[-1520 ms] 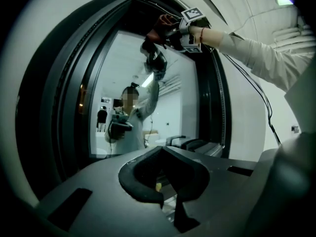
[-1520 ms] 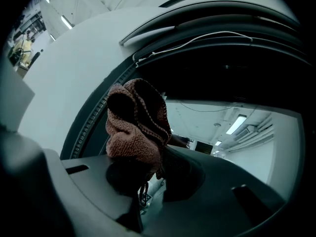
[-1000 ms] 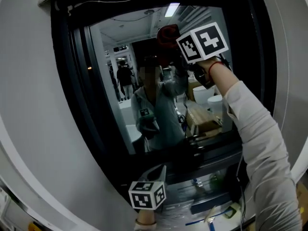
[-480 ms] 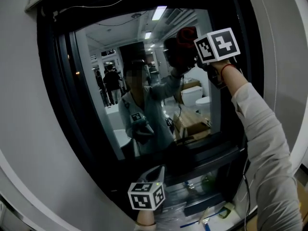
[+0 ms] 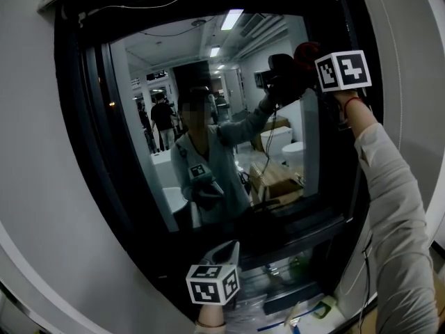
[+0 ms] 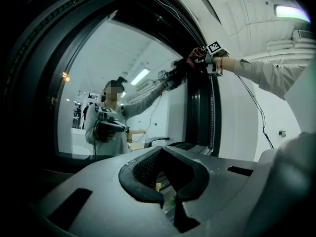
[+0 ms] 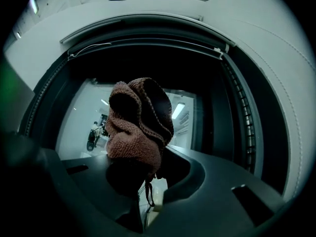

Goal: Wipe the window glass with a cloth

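Note:
The window glass point(image 5: 139, 124) sits in a dark frame and mirrors a lit room and the person. My right gripper point(image 5: 314, 65) is raised to the pane's upper right corner, shut on a bunched reddish-brown knit cloth point(image 5: 306, 50). The cloth is at the glass, close to the right frame. In the right gripper view the cloth point(image 7: 137, 127) bulges up out of the right gripper point(image 7: 148, 184) and hides part of the glass point(image 7: 81, 122). My left gripper point(image 5: 224, 252) hangs low by the sill, away from the pane; in its own view the left gripper point(image 6: 170, 201) is shut and empty.
The black right frame post point(image 5: 358, 152) stands right beside the cloth. A thin cable point(image 5: 139, 9) runs along the top of the frame. Below the sill lie plastic wrap and small items point(image 5: 299, 312). White padded wall point(image 5: 42, 186) surrounds the window.
My right gripper has carried the cloth to the right along the top of the glass, up to the right frame. The left gripper has stayed put.

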`<state>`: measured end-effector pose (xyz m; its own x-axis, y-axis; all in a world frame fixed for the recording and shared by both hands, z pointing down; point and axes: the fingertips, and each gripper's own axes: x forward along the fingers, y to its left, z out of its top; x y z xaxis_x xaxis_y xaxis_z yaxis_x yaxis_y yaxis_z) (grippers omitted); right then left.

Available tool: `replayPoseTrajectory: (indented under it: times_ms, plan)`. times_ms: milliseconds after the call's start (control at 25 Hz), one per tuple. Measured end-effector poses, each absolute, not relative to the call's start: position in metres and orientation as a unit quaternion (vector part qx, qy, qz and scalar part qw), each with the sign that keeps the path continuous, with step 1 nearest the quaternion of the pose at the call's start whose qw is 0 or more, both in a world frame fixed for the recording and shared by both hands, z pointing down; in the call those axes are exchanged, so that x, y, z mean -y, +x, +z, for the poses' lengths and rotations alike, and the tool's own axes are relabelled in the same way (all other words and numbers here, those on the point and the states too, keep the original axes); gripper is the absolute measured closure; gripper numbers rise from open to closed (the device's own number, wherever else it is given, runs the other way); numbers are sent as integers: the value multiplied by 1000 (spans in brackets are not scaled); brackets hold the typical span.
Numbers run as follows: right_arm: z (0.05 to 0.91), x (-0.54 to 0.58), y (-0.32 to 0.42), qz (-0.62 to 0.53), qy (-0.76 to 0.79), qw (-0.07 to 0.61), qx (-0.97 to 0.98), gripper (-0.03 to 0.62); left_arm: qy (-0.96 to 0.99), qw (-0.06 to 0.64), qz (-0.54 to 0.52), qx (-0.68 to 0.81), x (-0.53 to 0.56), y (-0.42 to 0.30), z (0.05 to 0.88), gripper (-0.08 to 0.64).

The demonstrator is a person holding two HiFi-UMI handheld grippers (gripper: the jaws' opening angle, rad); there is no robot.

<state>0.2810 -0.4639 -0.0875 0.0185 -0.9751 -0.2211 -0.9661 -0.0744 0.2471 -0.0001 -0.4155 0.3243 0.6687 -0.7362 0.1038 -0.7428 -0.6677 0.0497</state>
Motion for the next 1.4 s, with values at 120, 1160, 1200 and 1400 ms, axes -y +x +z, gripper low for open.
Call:
replayPoseTrajectory:
  times_ms: [120,1160,1200,1400]
  plan:
    - [-85,464,286,-163,717,7,678,548,912,44,37,407,416,-1,325,556]
    - [-45,405,22,-213,491,-19,845,548,882,48,43,467,402,-69,334,556]
    - [-42,405,10,-216,481,-15,850,548,880,48,42,470,400,-74,333,556]
    - [-20,415,-41,-206,441,-3,874,548,869,49,42,491,396,-98,333,556]
